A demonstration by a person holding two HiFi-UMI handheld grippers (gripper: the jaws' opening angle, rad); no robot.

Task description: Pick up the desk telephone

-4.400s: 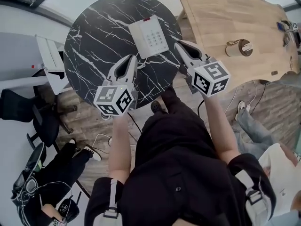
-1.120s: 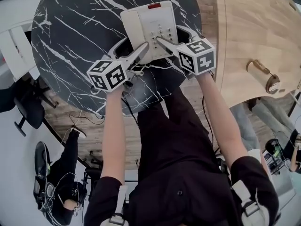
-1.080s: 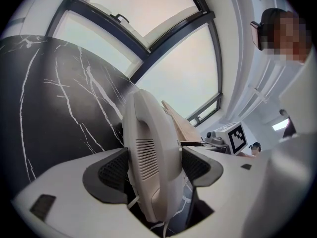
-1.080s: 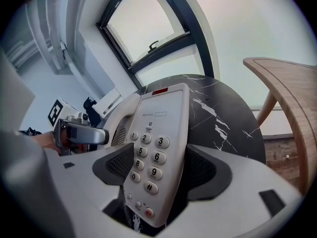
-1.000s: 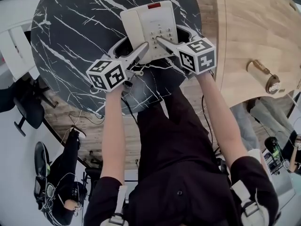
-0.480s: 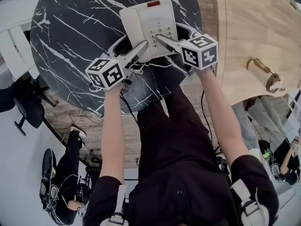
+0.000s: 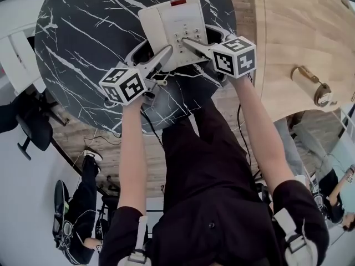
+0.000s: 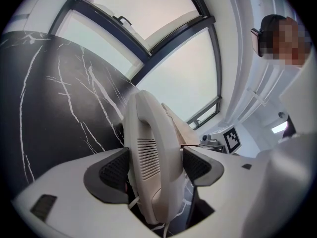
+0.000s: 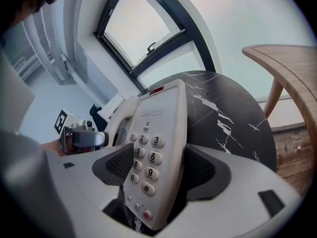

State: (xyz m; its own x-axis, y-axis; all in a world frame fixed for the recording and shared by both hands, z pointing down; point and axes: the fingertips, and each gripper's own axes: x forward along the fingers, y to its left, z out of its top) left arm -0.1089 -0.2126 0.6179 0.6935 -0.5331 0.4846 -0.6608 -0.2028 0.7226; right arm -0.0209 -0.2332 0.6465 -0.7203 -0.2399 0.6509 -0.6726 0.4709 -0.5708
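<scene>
Gripping the desk telephone: left claw clamps its handset side, right claw its keypad side.

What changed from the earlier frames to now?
The left hand-held gripper and right hand-held gripper, short of the desk telephone 4.4 s ago, moved forward and closed on it: left on the handset side, right on the keypad side. The telephone stays over the marble table, face up.

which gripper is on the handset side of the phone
The left gripper: its jaws are shut on the handset of the desk telephone, slotted earpiece showing. The right gripper clamps the keypad side instead.
</scene>
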